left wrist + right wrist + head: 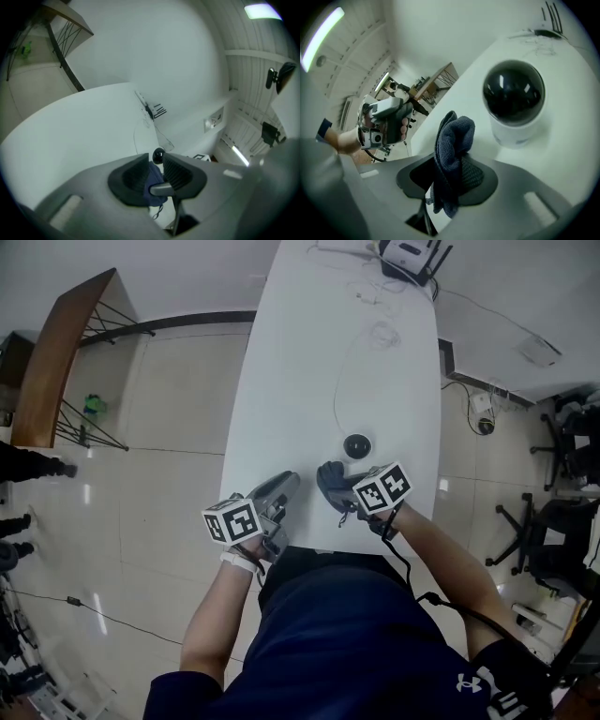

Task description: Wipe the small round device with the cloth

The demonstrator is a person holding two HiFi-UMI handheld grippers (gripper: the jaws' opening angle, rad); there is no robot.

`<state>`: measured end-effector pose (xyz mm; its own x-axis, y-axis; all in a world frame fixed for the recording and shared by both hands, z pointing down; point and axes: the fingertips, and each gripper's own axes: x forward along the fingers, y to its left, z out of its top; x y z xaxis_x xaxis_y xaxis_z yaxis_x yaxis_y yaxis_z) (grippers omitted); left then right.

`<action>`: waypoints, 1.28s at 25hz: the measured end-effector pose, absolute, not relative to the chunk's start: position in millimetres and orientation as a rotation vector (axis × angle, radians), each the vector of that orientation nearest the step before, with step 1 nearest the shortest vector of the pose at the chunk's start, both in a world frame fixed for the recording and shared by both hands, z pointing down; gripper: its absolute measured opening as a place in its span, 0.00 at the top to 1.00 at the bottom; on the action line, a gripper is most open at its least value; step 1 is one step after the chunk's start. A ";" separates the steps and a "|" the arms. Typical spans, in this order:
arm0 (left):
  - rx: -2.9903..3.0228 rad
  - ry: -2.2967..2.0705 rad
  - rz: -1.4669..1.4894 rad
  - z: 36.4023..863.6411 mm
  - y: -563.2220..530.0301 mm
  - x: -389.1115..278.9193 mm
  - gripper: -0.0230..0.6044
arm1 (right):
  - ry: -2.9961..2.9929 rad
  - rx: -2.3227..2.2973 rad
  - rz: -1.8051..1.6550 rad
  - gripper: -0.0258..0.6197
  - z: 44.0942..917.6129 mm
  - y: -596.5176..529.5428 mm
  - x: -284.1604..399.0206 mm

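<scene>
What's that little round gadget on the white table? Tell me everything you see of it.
The small round device is a short white cylinder capped by a glossy black dome, seemingly hard plastic, with lights mirrored in it. It stands upright on the white table, toward the person's end. The dark blue cloth, pinched in the right gripper, is close beside it but not touching.

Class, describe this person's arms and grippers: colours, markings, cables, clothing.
The left gripper and right gripper are grey with dark ribbed pads; each carries a white cube with black square markers. A black cable runs along the right arm. The shirt is navy, short-sleeved.
</scene>
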<state>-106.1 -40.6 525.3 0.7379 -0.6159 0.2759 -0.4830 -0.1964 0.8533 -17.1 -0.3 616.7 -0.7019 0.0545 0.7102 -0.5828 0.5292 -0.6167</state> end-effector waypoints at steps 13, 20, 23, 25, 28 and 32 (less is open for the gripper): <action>1.826 -0.886 -0.177 529.2 -32.9 -107.4 0.81 | -2.277 1.134 1.289 0.77 526.5 -81.8 110.4; 1.812 -0.905 -0.160 532.2 -31.3 -104.3 0.82 | -2.107 1.218 0.805 0.77 533.7 -104.8 93.3; 1.804 -0.913 -0.159 535.8 -28.4 -107.5 0.82 | -2.040 1.113 0.136 0.77 508.0 -101.5 59.8; 1.807 -0.906 -0.151 537.6 -25.4 -107.1 0.82 | -1.949 0.966 -0.309 0.77 499.0 -89.8 29.7; 1.807 -0.906 -0.141 540.1 -22.6 -108.2 0.81 | -1.836 0.705 -0.612 0.77 522.2 -60.3 -6.0; 1.800 -0.906 -0.154 539.7 -22.9 -110.4 0.82 | -1.852 0.563 -0.564 0.77 548.3 -33.5 -21.8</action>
